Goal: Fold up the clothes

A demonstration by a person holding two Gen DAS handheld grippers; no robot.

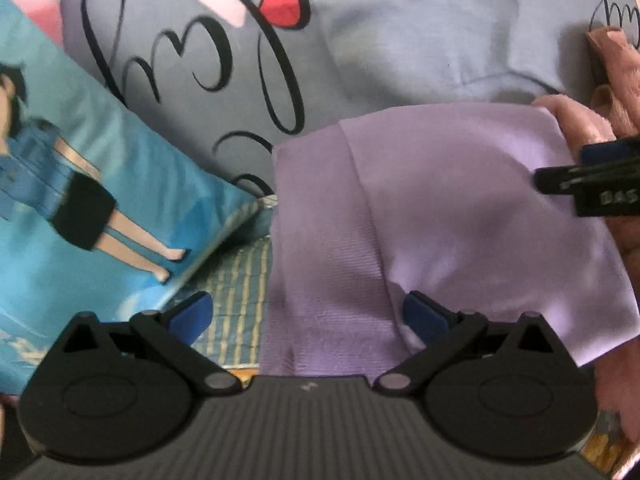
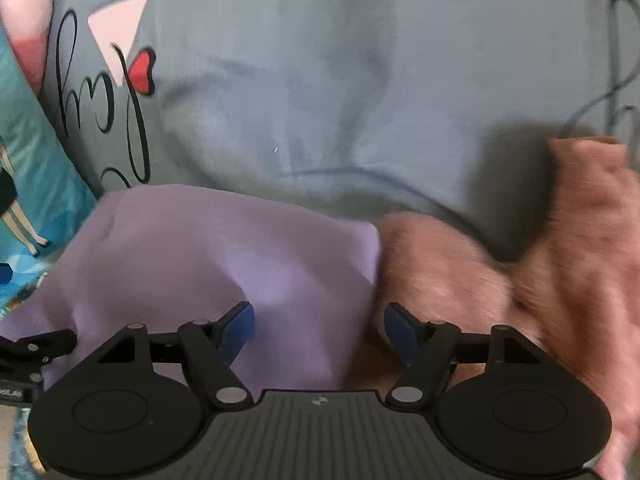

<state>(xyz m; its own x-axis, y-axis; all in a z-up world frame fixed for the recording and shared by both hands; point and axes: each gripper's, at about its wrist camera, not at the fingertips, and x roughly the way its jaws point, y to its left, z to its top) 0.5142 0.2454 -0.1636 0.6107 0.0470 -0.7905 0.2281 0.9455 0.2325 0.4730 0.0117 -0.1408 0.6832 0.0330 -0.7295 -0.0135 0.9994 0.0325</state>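
The lilac cloth (image 1: 460,216) lies folded on a grey-blue bedsheet (image 1: 400,40) printed with black script and a red heart (image 1: 282,2). It shows a straight crease down its left part, and its near edge runs under the left gripper (image 1: 308,316). That gripper's blue-padded fingers (image 1: 192,316) are spread wide. One sits over a striped fabric (image 1: 240,280) to the left of the cloth and the other over the cloth itself, and neither pinches anything.

From the right wrist camera, the right gripper (image 2: 318,326) also stands released, its fingers (image 2: 240,328) well apart. The left finger hangs over the lilac cloth (image 2: 200,260), the right one over a pinkish-brown fuzzy fabric (image 2: 460,264) that lies just beside the cloth's right edge; that part of the picture is blurred. I cannot tell whether either pad touches the fabric beneath.

In the left wrist view the right gripper (image 1: 592,184) pokes in at the cloth's right edge, beside the same pinkish fabric (image 1: 580,120). A turquoise cushion with a drawn figure (image 1: 80,200) sits to the left, apart from the cloth.
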